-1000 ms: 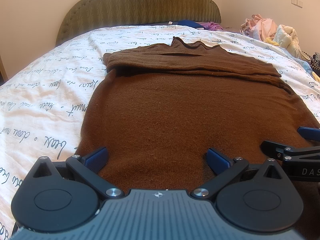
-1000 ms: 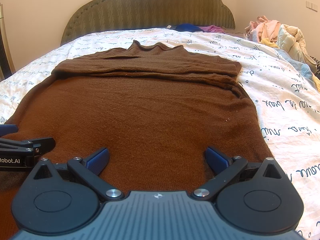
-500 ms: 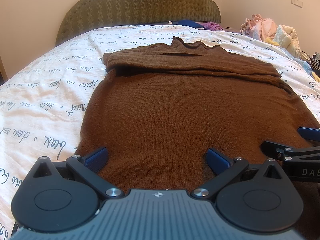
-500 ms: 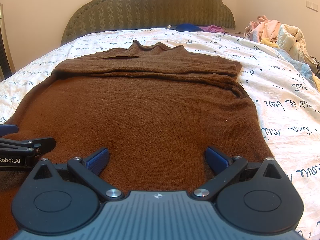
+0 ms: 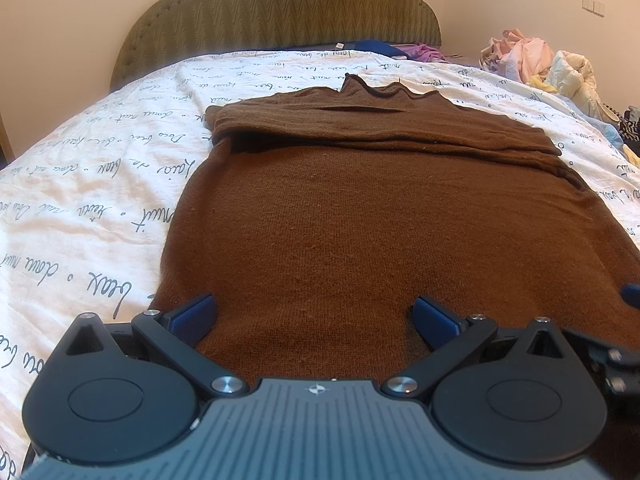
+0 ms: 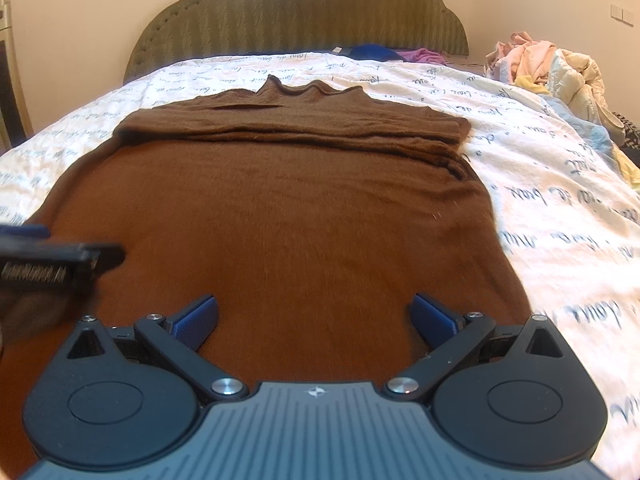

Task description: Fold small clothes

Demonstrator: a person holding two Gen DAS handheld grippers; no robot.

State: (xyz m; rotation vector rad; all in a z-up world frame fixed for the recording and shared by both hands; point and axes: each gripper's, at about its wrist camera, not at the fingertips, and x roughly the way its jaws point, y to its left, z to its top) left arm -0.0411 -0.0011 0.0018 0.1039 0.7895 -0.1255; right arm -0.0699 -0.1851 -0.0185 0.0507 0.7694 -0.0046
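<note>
A brown knit sweater (image 5: 360,216) lies flat on the bed, collar toward the headboard, sleeves folded across the chest. It also shows in the right wrist view (image 6: 280,208). My left gripper (image 5: 314,316) is open, its blue pads spread over the sweater's near hem at the left side. My right gripper (image 6: 314,314) is open over the near hem at the right side. The left gripper shows blurred at the left edge of the right wrist view (image 6: 52,260). Neither gripper holds cloth.
The bed has a white sheet with script writing (image 5: 92,200) and a green padded headboard (image 6: 296,16). A pile of pale clothes (image 6: 556,68) lies at the right edge. Blue and purple garments (image 5: 396,50) lie by the headboard.
Both grippers have edged forward over the hem. The right gripper has slid back out of the left wrist view; the left gripper looks motion-blurred in the right view.
</note>
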